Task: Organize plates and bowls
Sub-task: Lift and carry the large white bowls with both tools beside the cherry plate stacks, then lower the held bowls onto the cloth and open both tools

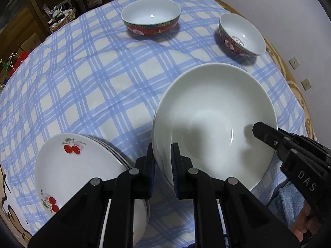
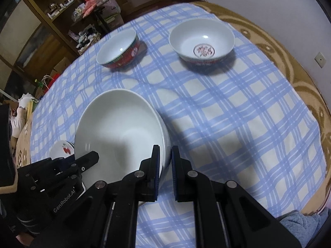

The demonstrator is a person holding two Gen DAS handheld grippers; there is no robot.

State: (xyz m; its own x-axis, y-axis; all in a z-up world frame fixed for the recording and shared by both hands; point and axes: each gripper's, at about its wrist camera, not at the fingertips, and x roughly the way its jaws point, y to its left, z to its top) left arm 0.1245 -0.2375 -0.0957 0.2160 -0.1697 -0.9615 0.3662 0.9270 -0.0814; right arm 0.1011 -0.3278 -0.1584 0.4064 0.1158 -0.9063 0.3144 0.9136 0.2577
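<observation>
A large plain white bowl (image 1: 215, 113) (image 2: 120, 124) is gripped by both grippers at opposite sides of its rim. My left gripper (image 1: 163, 150) (image 2: 91, 157) is shut on the bowl's left rim, one finger inside and one outside. On the right rim my right gripper (image 2: 165, 153) (image 1: 266, 138) is shut the same way. Whether the bowl rests on the cloth or hangs just above it I cannot tell. A stack of white plates with cherry prints (image 1: 78, 165) (image 2: 62, 148) lies just left of the bowl. Two red-patterned bowls (image 1: 151, 18) (image 1: 242, 35) (image 2: 118, 49) (image 2: 202, 41) stand apart at the far side.
A blue-and-white checked cloth (image 1: 93, 82) (image 2: 238, 124) covers the table, with a brown patterned cover (image 2: 300, 86) showing along its right edge. Wooden shelves (image 2: 62, 20) with clutter stand beyond the far left. A wall with sockets (image 1: 293, 63) is on the right.
</observation>
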